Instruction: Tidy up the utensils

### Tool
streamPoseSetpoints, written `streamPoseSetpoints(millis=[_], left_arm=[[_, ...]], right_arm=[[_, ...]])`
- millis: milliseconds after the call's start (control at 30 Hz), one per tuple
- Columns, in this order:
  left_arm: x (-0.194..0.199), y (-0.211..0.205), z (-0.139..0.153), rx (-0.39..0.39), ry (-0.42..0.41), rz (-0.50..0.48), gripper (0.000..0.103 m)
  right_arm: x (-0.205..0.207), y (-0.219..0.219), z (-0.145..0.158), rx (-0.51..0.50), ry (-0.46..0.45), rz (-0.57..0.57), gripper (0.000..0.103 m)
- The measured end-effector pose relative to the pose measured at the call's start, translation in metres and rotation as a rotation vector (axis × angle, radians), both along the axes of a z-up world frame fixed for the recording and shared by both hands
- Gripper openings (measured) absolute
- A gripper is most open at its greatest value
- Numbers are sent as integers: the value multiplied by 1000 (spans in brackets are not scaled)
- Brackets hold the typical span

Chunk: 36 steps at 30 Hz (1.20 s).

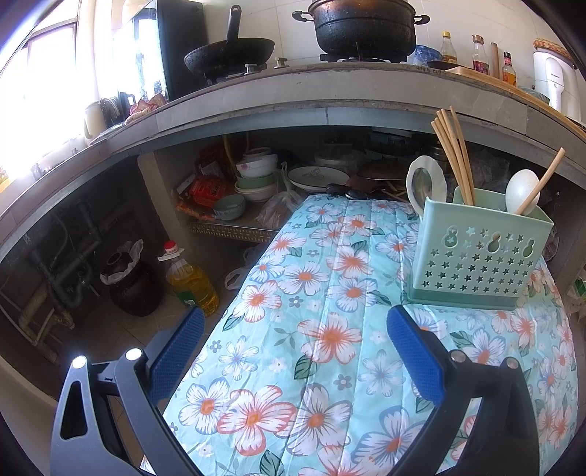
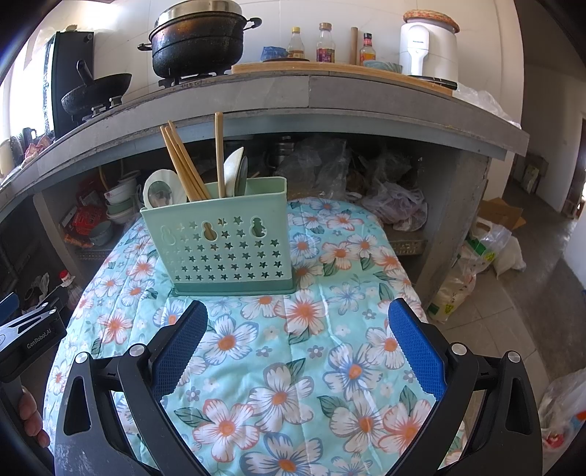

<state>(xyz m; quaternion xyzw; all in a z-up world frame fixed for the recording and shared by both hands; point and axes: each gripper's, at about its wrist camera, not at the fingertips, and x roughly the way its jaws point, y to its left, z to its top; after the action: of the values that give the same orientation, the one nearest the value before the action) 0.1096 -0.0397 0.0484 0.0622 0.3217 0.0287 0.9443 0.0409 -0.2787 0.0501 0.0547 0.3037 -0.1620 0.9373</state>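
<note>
A mint green utensil holder (image 1: pixel 476 252) (image 2: pixel 223 245) with star cut-outs stands upright on the floral cloth. It holds several wooden chopsticks (image 1: pixel 452 157) (image 2: pixel 183 164), a single chopstick (image 1: pixel 538 183) (image 2: pixel 219 153) and white spoons (image 1: pixel 425 181) (image 2: pixel 159 192). My left gripper (image 1: pixel 293 351) is open and empty above the cloth, the holder ahead to its right. My right gripper (image 2: pixel 296 348) is open and empty, the holder just ahead to its left. The left gripper's body shows at the left edge of the right wrist view (image 2: pixel 29 340).
The floral cloth (image 1: pixel 311 311) (image 2: pixel 329 293) covers a small table. Behind runs a stone counter (image 1: pixel 329 95) (image 2: pixel 329 99) with a black pot (image 1: pixel 366 25) and wok (image 1: pixel 230 55). Bowls (image 1: pixel 256 175) sit under it. An oil bottle (image 1: pixel 190 278) stands on the floor left; bags (image 2: pixel 476 256) lie right.
</note>
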Motion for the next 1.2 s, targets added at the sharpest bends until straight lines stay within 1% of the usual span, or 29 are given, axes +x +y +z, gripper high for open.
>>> streamPoseSetpoints(millis=[1200], left_arm=[[1,1,-1,-1,6,-2,98]], right_arm=[[-1,0,-1,7,2,0,95]])
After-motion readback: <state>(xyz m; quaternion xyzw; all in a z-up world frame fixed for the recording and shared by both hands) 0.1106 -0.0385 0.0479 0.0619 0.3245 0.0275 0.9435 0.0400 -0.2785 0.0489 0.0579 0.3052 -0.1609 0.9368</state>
